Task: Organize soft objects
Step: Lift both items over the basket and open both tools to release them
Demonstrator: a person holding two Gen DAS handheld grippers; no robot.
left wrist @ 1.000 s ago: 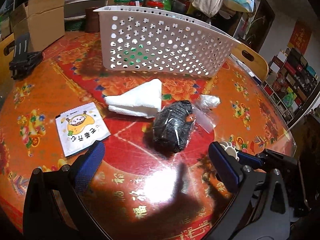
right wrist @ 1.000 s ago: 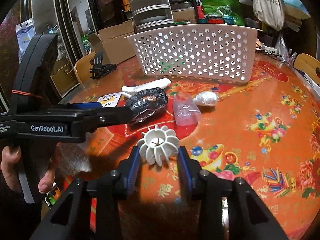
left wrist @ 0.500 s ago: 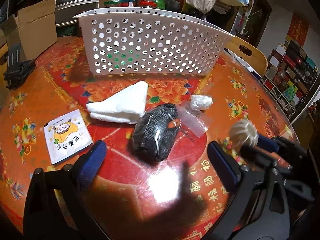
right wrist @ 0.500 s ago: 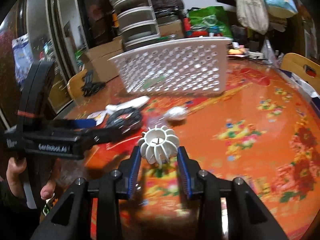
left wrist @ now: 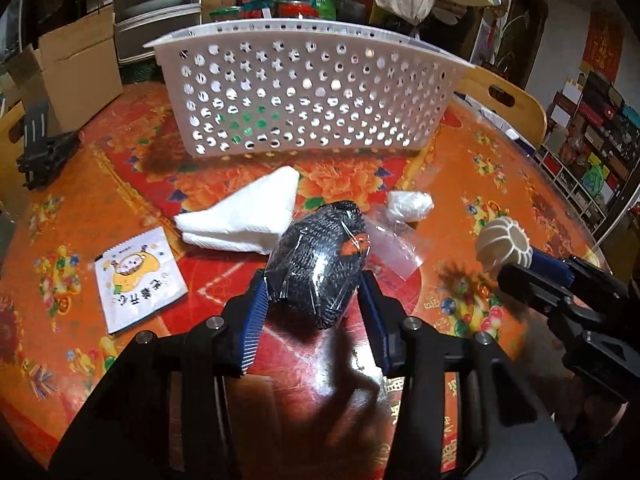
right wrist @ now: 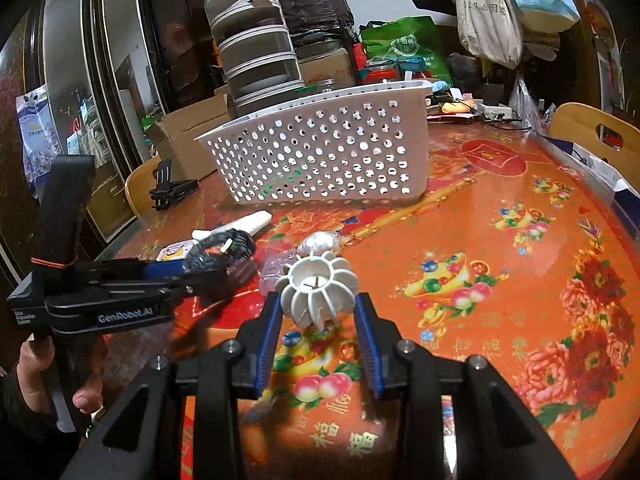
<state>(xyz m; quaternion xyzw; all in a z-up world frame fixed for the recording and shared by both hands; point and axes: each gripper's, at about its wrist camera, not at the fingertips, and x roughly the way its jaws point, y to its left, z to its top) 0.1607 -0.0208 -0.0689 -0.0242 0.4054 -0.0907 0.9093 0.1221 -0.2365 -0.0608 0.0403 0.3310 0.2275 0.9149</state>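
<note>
1. Two changes since a second ago: left tool [left wrist: 316, 300] has closed onto the plastic-wrapped black knit bundle [left wrist: 318, 264]; right tool [right wrist: 318, 312] has raised the white ribbed ball [right wrist: 318, 286], clamped.
2. Bundle sits on the bench [left wrist: 460, 184], before the white basket [left wrist: 308, 100].
3. Only the right view shows the hand [right wrist: 36, 372].

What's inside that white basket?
Through the holes of the basket only a bit of green shows low on the left. Its wall hides the rest, so the contents cannot be told.
</note>
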